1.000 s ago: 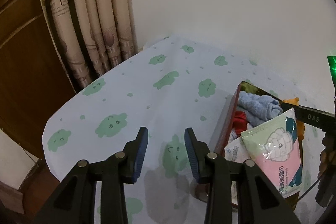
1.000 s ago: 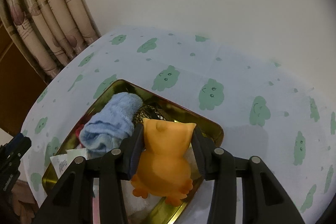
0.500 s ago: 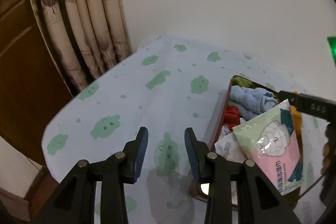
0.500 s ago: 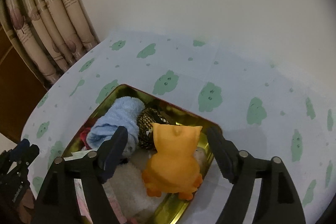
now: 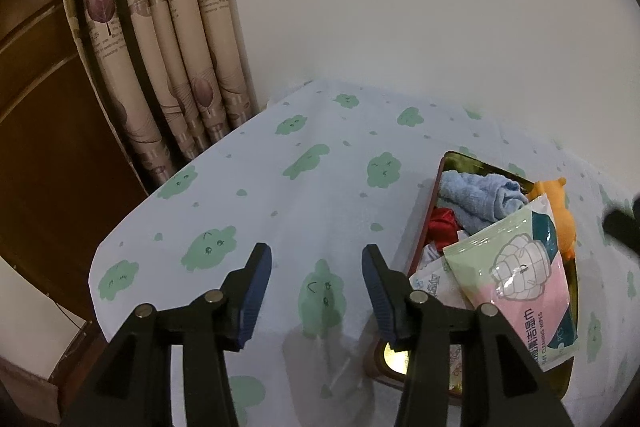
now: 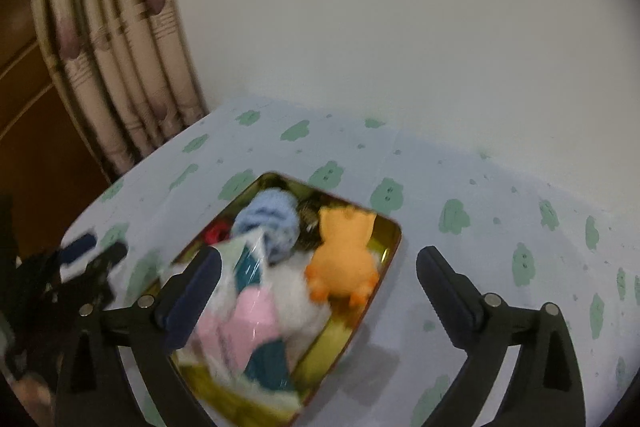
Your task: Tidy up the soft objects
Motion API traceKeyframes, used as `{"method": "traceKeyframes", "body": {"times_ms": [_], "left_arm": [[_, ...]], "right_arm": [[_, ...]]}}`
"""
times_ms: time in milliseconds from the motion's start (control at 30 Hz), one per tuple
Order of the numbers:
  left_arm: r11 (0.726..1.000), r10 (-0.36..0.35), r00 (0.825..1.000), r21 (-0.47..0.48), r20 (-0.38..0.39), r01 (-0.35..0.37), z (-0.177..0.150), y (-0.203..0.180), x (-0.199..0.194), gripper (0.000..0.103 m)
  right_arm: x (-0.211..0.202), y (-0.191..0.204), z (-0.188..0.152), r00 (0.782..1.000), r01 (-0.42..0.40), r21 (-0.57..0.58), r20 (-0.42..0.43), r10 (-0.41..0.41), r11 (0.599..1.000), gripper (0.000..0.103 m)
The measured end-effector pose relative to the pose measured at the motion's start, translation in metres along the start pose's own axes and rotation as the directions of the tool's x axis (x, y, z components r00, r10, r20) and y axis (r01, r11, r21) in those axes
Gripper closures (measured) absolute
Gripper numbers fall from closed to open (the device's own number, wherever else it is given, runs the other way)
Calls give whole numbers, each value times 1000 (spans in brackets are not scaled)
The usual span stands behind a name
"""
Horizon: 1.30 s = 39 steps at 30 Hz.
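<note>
The left claw (image 5: 316, 283) hangs over the table (image 5: 280, 211), which wears a pale cloth with green blobs; its jaws have just been opening and nothing sits between them. At about three o'clock lies a tin (image 5: 436, 187) packed with a rolled blue towel (image 5: 476, 199), a red cloth (image 5: 442, 225), an orange toy (image 5: 562, 215) and a pack of wipes (image 5: 516, 279) leaning on top. At ten o'clock a beige curtain (image 5: 168, 39) hangs beside a brown door (image 5: 44, 131).
</note>
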<state>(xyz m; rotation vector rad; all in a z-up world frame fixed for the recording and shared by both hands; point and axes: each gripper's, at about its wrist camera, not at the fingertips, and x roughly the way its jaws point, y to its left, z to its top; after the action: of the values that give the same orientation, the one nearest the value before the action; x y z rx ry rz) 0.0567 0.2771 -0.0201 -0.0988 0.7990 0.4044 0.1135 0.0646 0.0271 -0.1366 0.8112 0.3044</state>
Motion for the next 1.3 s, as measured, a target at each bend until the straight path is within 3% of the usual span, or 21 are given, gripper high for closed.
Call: {"method": "traceKeyframes", "body": {"times_ms": [367, 1300], "left_arm": [[1000, 0, 1000, -15, 18, 0, 1, 3, -5, 55], [999, 29, 998, 29, 54, -31, -2, -5, -11, 54]], "right_arm": [[-19, 19, -50, 1000, 30, 20, 4, -30, 999, 3], [-18, 35, -57, 999, -1, -16, -36, 1, 1000, 2]]}}
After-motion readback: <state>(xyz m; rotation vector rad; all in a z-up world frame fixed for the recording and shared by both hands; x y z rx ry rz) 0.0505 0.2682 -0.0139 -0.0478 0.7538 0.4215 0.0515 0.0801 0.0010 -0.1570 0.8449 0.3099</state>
